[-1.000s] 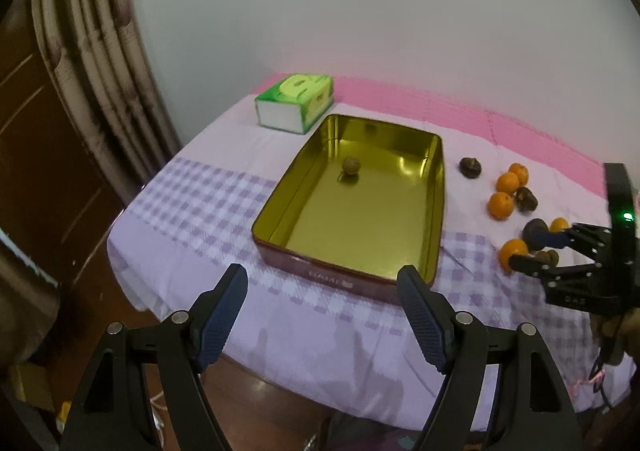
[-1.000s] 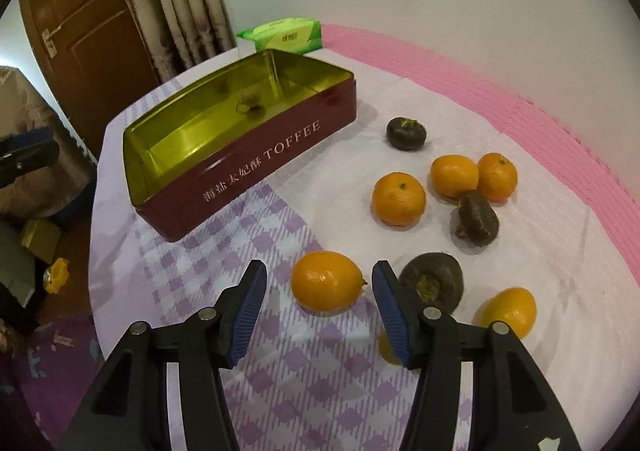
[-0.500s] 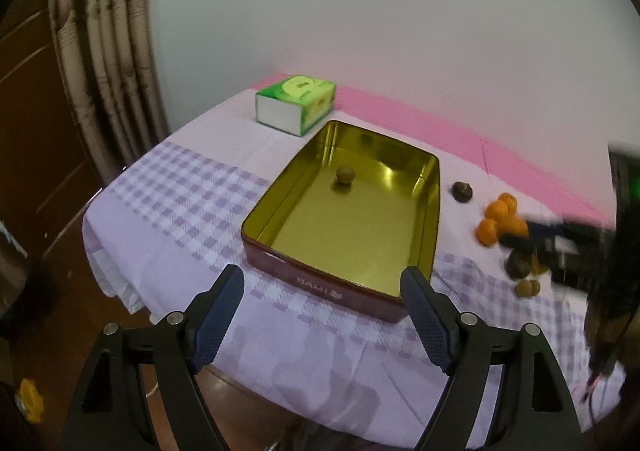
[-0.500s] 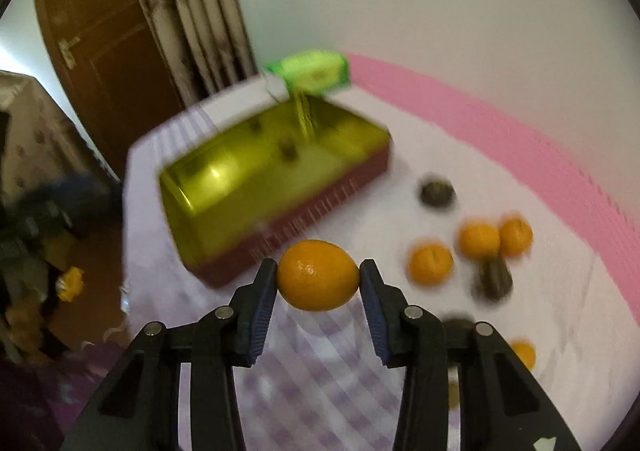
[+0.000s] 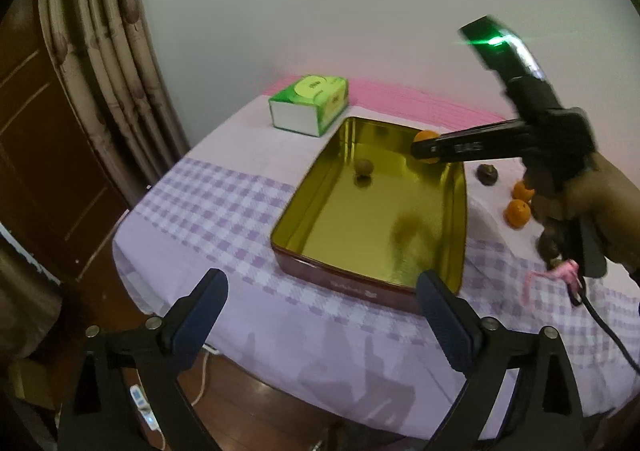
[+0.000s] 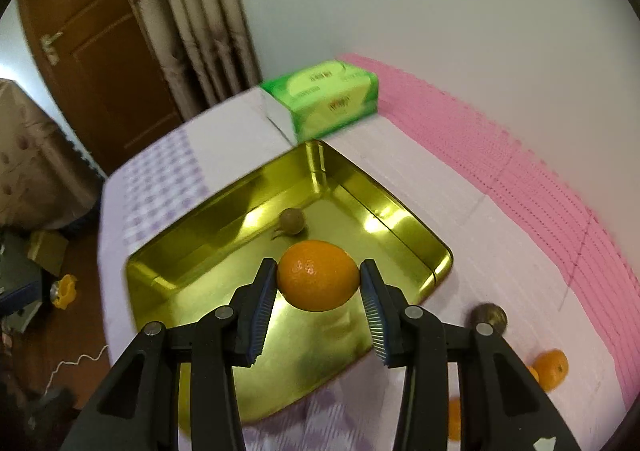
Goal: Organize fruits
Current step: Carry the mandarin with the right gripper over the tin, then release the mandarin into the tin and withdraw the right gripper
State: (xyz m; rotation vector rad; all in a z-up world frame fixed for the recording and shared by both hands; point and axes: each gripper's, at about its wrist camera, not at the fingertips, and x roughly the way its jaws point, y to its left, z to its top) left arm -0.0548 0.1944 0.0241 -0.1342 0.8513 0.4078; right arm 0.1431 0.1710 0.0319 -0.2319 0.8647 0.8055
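Observation:
My right gripper (image 6: 319, 278) is shut on an orange (image 6: 318, 275) and holds it in the air over the gold tin (image 6: 404, 229). In the left wrist view the right gripper (image 5: 426, 147) reaches over the tin's (image 5: 316, 179) far right corner with the orange (image 5: 425, 137) between its fingers. A small brown fruit (image 5: 364, 167) lies in the tin, also in the right wrist view (image 6: 292, 221). My left gripper (image 5: 322, 309) is open and empty near the table's front edge.
A green tissue box (image 5: 310, 103) stands behind the tin. Oranges (image 5: 517, 213) and a dark fruit (image 5: 488, 173) lie on the cloth right of the tin. A curtain (image 5: 104, 63) and door are to the left. A pink mat (image 6: 520, 171) runs along the wall.
My right gripper closed on the orange, lifted it off the cloth and carried it left over the tin. My left gripper stayed open and drew back a little.

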